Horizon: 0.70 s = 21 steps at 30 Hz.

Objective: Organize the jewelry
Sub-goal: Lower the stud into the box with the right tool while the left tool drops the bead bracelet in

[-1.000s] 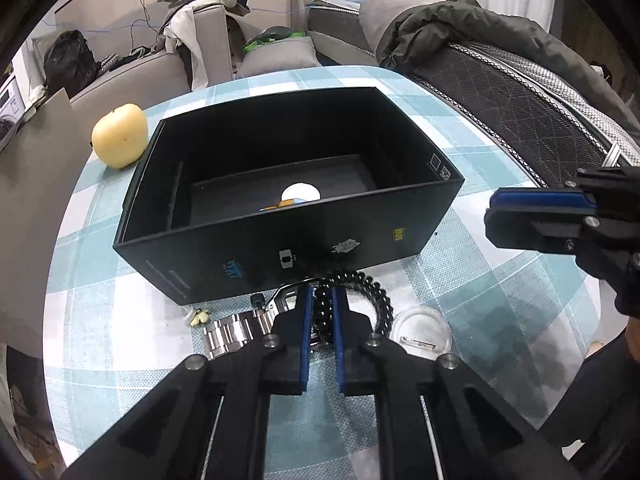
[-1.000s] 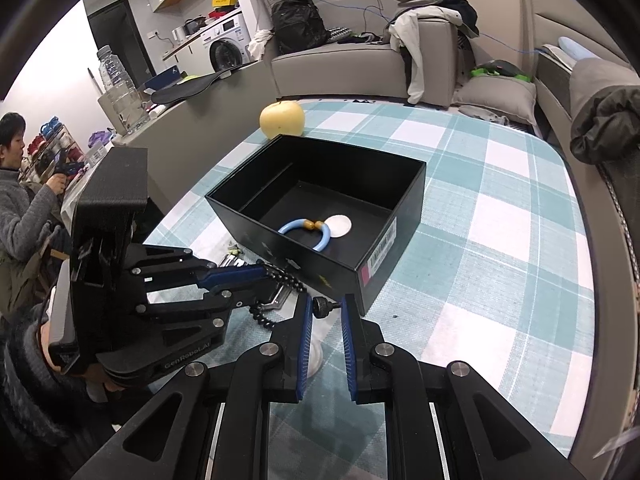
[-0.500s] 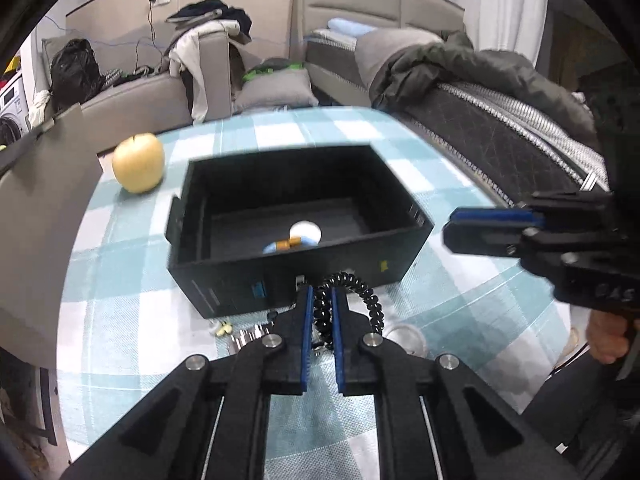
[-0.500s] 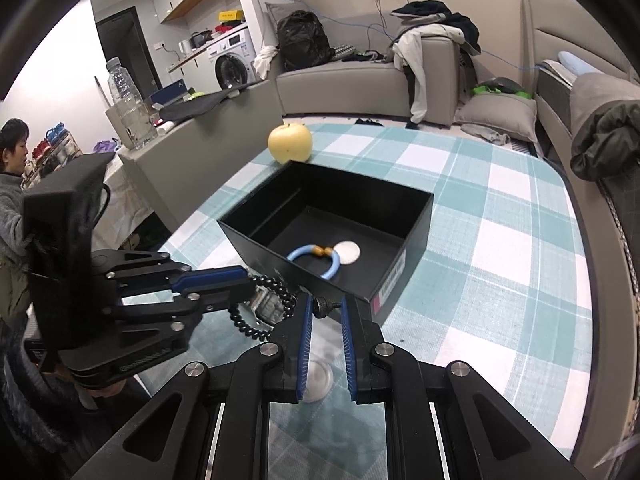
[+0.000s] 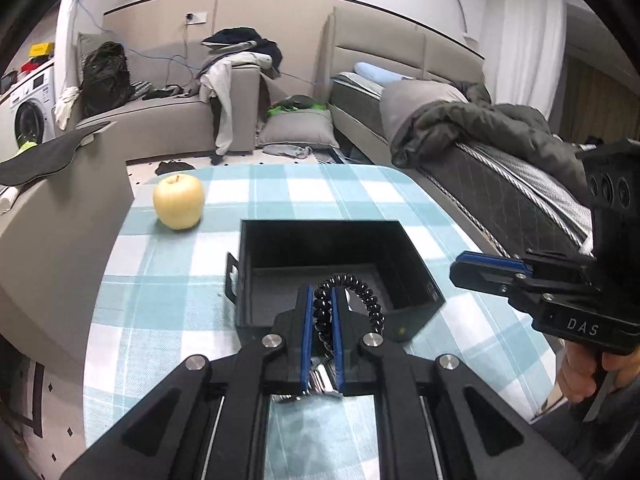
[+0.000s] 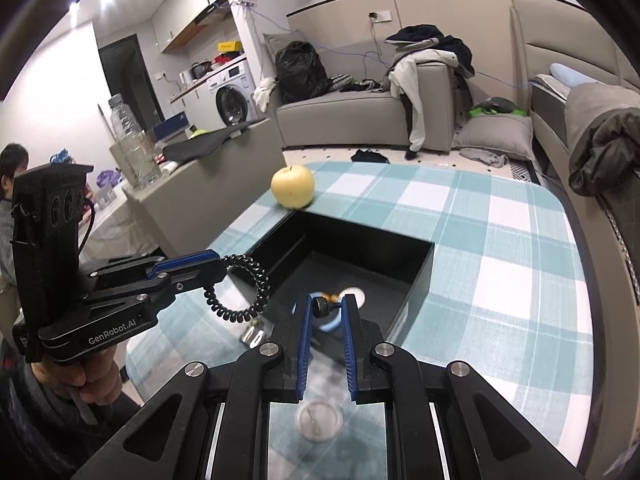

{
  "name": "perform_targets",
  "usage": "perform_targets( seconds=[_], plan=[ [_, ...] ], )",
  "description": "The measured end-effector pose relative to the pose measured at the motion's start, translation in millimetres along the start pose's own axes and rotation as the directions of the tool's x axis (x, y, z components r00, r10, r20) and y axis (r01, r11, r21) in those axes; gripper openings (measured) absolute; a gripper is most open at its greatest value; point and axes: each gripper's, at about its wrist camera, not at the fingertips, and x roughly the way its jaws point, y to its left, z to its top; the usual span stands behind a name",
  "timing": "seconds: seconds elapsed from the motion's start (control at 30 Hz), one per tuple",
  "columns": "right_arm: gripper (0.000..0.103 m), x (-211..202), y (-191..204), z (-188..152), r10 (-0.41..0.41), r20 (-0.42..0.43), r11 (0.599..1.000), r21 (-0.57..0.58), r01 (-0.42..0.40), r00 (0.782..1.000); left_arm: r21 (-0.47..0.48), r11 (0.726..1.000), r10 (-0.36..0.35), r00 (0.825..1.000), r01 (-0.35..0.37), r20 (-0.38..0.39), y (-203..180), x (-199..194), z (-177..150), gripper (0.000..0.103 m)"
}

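Observation:
My left gripper (image 5: 321,296) is shut on a black beaded bracelet (image 5: 362,292) and holds it in the air over the near edge of the open black box (image 5: 416,248). From the right wrist view the bracelet (image 6: 256,280) hangs off the left gripper (image 6: 208,266) beside the box's left wall (image 6: 264,240). My right gripper (image 6: 326,306) is shut on a small dark knob-like piece (image 6: 320,304), above the box's near side. A blue ring (image 6: 330,324) and a white disc (image 6: 356,296) lie in the box.
A yellow apple (image 5: 179,201) sits on the checked tablecloth (image 5: 168,320) behind the box. A silver watch (image 6: 252,334) and a clear round lid (image 6: 318,420) lie on the cloth in front of the box. A sofa and bed surround the table.
My left gripper has lifted the black bracelet off the table and carried it up over the box's near edge. The right gripper has risen too, with the same grip.

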Motion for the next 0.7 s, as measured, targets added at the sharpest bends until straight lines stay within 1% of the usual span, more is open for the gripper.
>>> perform_targets(
  seconds=[0.17,0.43,0.57,0.7],
  plan=[
    [0.014,9.9,-4.4,8.3,-0.009,0.004,1.0,0.018,0.009,1.0,-0.018,0.999,0.028,1.0,-0.028,-0.002,7.9,10.9,6.7,0.004],
    [0.014,26.0,-11.3,16.9,-0.022,-0.003,0.999,0.04,0.022,1.0,-0.034,0.999,0.037,0.999,-0.037,-0.005,15.3,24.1,17.0,0.004],
    [0.014,35.0,-16.6,20.9,-0.032,-0.016,0.998,0.056,0.033,0.999,-0.054,0.998,0.044,0.999,-0.044,-0.014,19.2,29.8,19.2,0.004],
    [0.014,46.2,-20.0,21.3,-0.036,-0.042,0.997,0.067,0.039,0.998,-0.04,0.998,0.052,0.999,-0.052,-0.016,16.9,36.5,21.6,0.004]
  ],
)
